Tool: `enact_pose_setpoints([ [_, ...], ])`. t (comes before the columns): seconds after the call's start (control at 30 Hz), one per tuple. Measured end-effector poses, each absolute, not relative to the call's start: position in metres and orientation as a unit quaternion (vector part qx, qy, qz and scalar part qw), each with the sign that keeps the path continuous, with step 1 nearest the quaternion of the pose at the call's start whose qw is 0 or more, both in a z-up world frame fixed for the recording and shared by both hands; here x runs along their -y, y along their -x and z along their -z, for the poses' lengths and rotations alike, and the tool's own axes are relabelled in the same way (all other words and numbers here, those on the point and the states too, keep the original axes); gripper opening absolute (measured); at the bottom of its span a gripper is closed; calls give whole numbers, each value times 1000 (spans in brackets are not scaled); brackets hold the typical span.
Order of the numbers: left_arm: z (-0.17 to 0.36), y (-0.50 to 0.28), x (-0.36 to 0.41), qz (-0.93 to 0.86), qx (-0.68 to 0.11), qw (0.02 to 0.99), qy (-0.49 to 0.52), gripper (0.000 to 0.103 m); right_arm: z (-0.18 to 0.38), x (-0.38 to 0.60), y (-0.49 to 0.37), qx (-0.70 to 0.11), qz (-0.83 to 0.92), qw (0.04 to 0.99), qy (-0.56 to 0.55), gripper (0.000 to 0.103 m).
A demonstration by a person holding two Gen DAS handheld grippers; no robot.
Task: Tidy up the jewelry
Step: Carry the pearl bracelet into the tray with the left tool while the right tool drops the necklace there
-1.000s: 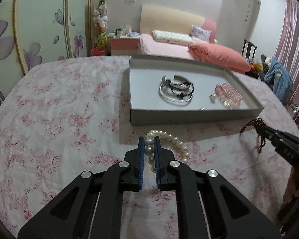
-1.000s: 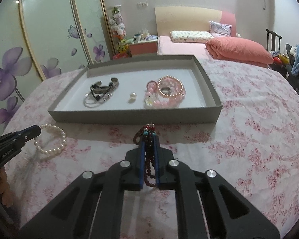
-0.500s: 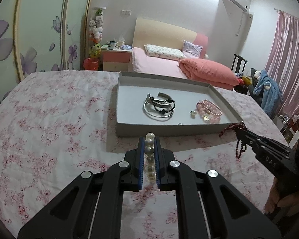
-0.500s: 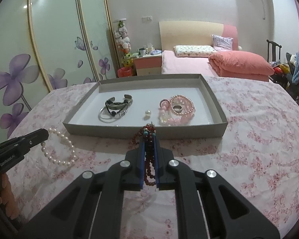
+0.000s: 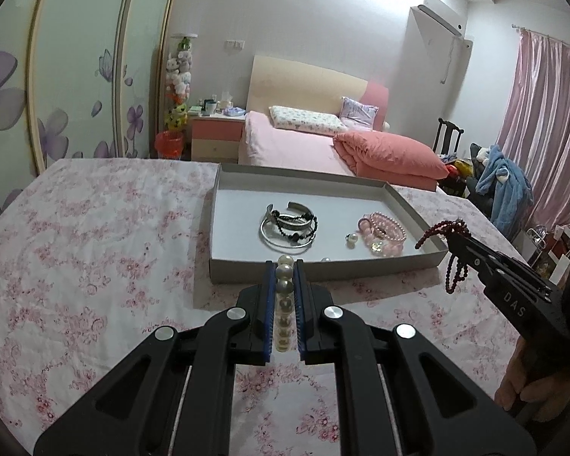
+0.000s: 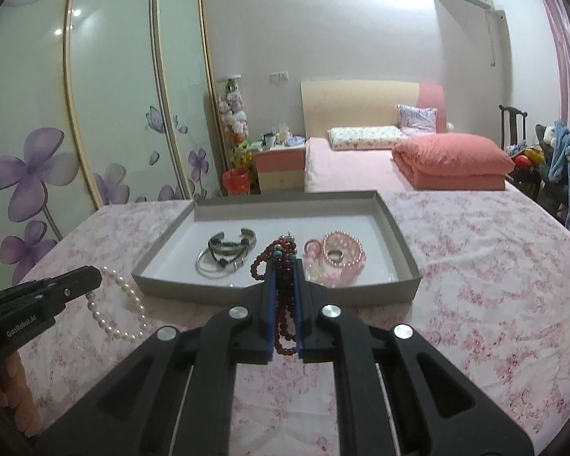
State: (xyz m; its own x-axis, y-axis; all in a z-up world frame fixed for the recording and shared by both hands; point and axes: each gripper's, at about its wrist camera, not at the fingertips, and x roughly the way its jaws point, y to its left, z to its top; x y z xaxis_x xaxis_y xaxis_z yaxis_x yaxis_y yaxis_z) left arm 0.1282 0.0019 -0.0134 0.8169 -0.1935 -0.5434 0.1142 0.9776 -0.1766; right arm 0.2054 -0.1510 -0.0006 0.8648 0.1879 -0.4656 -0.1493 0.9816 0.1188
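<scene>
My left gripper point(image 5: 284, 266) is shut on a white pearl bracelet point(image 5: 284, 288) and holds it in the air before the grey tray point(image 5: 323, 268); the bracelet hangs from it in the right wrist view point(image 6: 117, 311). My right gripper point(image 6: 284, 266) is shut on a dark red bead bracelet point(image 6: 275, 256), lifted near the tray's front wall point(image 6: 361, 290); it also shows in the left wrist view point(image 5: 454, 258). In the tray lie dark and silver bangles point(image 5: 290, 226), pink bead bracelets point(image 5: 383, 230) and a loose pearl point(image 5: 351, 239).
The tray sits on a table with a pink floral cloth point(image 5: 95, 250). A bed with a coral quilt point(image 5: 387, 152) stands behind. A wardrobe with flower panels point(image 6: 95, 121) is at the left, a chair with clothes point(image 5: 505, 186) at the right.
Both grippers have risen from the cloth, each with its bracelet; the pearl bracelet has left the table, and the red bracelet now hangs near the tray's front edge.
</scene>
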Motion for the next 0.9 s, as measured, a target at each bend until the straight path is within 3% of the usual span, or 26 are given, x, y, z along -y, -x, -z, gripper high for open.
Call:
enact_pose_setpoints([
  [0.9, -14, -188, 33, 68, -234, 969, 42, 10, -25, 158, -256, -175, -53, 981, -57, 9],
])
